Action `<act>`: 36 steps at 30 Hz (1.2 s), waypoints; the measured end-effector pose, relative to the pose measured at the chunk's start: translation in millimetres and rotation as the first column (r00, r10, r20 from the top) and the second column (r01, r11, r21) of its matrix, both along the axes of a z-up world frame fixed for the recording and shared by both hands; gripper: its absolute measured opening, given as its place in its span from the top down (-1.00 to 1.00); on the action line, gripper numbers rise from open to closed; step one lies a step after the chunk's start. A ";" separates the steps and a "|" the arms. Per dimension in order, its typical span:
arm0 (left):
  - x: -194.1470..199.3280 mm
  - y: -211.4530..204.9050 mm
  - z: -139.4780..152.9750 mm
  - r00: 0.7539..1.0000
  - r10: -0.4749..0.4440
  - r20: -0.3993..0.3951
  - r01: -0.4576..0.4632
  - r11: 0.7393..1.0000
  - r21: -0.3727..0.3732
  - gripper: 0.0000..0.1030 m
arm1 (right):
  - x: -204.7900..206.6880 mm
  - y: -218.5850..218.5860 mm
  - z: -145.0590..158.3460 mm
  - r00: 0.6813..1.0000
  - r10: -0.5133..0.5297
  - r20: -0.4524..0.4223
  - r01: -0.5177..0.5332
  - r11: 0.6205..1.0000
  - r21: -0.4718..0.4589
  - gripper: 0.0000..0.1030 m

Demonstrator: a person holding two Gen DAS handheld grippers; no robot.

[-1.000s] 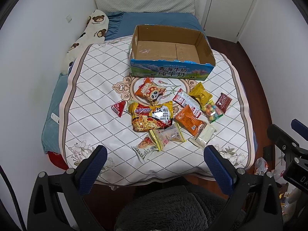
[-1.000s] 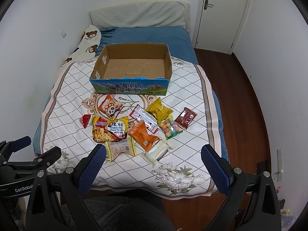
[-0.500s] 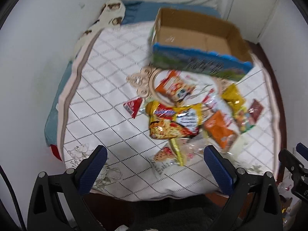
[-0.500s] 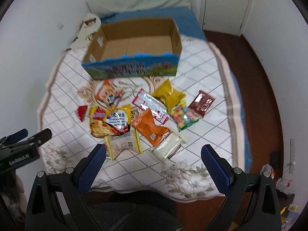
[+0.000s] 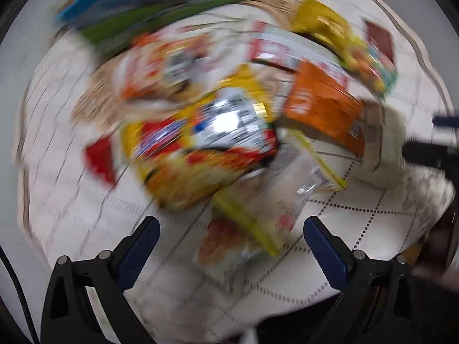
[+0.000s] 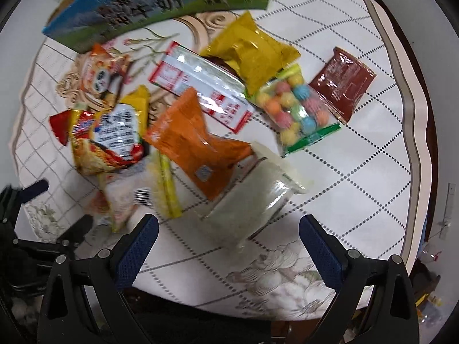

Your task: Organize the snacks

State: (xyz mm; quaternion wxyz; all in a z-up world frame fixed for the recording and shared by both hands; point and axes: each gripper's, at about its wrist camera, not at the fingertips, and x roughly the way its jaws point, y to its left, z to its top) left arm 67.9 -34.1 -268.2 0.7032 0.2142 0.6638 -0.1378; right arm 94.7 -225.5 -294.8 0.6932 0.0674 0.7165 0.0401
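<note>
Several snack packets lie in a loose heap on a white quilted table cover (image 6: 358,154). My right gripper (image 6: 228,239) is open and empty, just short of a pale clear packet (image 6: 252,197). Beyond it lie an orange packet (image 6: 192,140), a bag of coloured balls (image 6: 295,109), a yellow bag (image 6: 252,54) and a brown packet (image 6: 342,80). My left gripper (image 5: 231,242) is open and empty, over a clear yellow-edged packet (image 5: 275,203), near the yellow noodle pack (image 5: 200,149). The left wrist view is badly blurred. The blue-sided cardboard box (image 6: 160,8) stands behind the heap.
The table's near edge runs just in front of both grippers. The left gripper shows at the lower left of the right wrist view (image 6: 37,220). Dark wooden floor (image 6: 430,63) lies right of the table.
Both grippers have dropped and moved forward, close over the near side of the heap. The snacks fill both views now. Both stay open; no snack has moved.
</note>
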 end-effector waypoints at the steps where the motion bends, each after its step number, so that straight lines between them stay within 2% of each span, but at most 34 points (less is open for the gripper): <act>1: 1.7 -9.6 -5.8 0.998 -0.054 0.006 0.054 0.999 0.002 -1.00 | 0.7 -2.9 -2.4 1.000 0.000 -0.002 0.000 1.000 -0.002 -0.94; 5: 6.3 -45.2 -35.1 0.969 -0.244 -0.033 0.245 0.969 0.014 -0.96 | 5.0 -13.0 -10.3 1.000 0.016 -0.005 -0.016 1.000 -0.027 -0.93; 6: 5.5 -51.9 -42.9 0.958 -0.280 -0.058 0.281 0.960 0.014 -0.88 | 6.4 -14.8 -12.1 1.000 0.022 -0.008 -0.023 0.999 -0.029 -0.91; 7: 3.3 -58.7 -50.6 0.945 -0.317 -0.076 0.320 0.947 0.018 -0.71 | 8.2 -16.0 -14.2 1.000 0.029 -0.010 -0.029 0.999 -0.032 -0.90; 8: 0.7 -63.9 -56.3 0.937 -0.340 -0.073 0.344 0.938 0.044 -0.67 | 9.5 -16.6 -15.8 0.999 0.038 -0.011 -0.038 0.999 -0.037 -0.89; 9: -0.5 -66.7 -58.4 0.937 -0.343 -0.068 0.347 0.936 0.055 -0.64 | 10.5 -15.1 -17.9 0.998 0.063 -0.016 -0.063 0.996 -0.055 -0.83; 10: -2.3 -69.5 -58.5 0.935 -0.349 -0.062 0.353 0.934 0.058 -0.46 | 10.5 -12.7 -17.7 0.996 0.088 -0.012 -0.089 0.994 -0.062 -0.80; 11: -4.3 -71.2 -57.2 0.939 -0.341 -0.047 0.344 0.937 0.069 -0.25 | 10.9 -10.5 -18.8 0.994 0.105 -0.008 -0.105 0.993 -0.059 -0.80; 12: -5.8 -70.7 -56.2 0.948 -0.315 -0.039 0.317 0.946 0.073 -0.19 | 11.5 -7.5 -20.4 0.992 0.125 -0.007 -0.125 0.991 -0.050 -0.80; 14: -4.3 -64.5 -54.5 0.972 -0.228 -0.054 0.230 0.973 0.032 0.05 | 13.3 -1.0 -21.7 0.987 0.158 0.000 -0.158 0.987 -0.039 -0.78; 16: -3.3 -45.8 -52.6 0.992 -0.099 -0.084 0.100 0.995 0.006 0.09 | 17.1 9.9 -23.6 0.981 0.193 0.015 -0.192 0.981 -0.033 -0.76; 18: -5.0 -25.6 -52.6 0.995 0.043 -0.092 -0.044 0.999 -0.003 0.09 | 24.4 21.2 -26.6 0.974 0.226 0.029 -0.225 0.974 -0.017 -0.76; 21: -9.2 1.6 -52.1 0.970 0.216 -0.108 -0.221 0.975 -0.036 0.09 | 35.3 42.8 -34.3 0.958 0.281 0.055 -0.281 0.960 -0.012 -0.75; 24: -14.4 23.8 -54.7 0.920 0.365 -0.143 -0.377 0.924 -0.067 0.09 | 50.0 64.0 -47.3 0.937 0.347 0.049 -0.346 0.938 -0.020 -0.69; 25: -17.2 29.0 -56.6 0.909 0.385 -0.159 -0.400 0.914 -0.073 0.09 | 53.9 71.5 -53.7 0.928 0.370 0.045 -0.369 0.929 -0.021 -0.66; 26: -18.2 35.4 -56.2 0.900 0.397 -0.178 -0.416 0.905 -0.085 0.09 | 57.4 79.4 -61.1 0.918 0.394 0.039 -0.394 0.919 -0.020 -0.65; 27: -20.2 36.1 -56.8 0.902 0.389 -0.190 -0.412 0.906 -0.102 0.09 | 60.1 86.4 -68.2 0.909 0.415 0.034 -0.415 0.910 -0.017 -0.60; 30: -18.9 27.7 -49.6 0.935 0.313 -0.165 -0.331 0.939 -0.093 0.08 | 65.7 100.4 -84.4 0.889 0.457 0.013 -0.457 0.889 -0.032 -0.31; 33: -19.1 9.4 -38.3 0.964 0.228 -0.139 -0.243 0.965 -0.095 0.08 | 69.9 96.8 -84.0 0.905 0.425 0.019 -0.425 0.905 -0.016 -0.13; 36: -13.3 3.9 -15.7 0.978 0.158 -0.134 -0.175 0.977 -0.126 0.05 | 77.6 73.1 -76.1 0.932 0.361 -0.004 -0.361 0.932 0.008 -0.06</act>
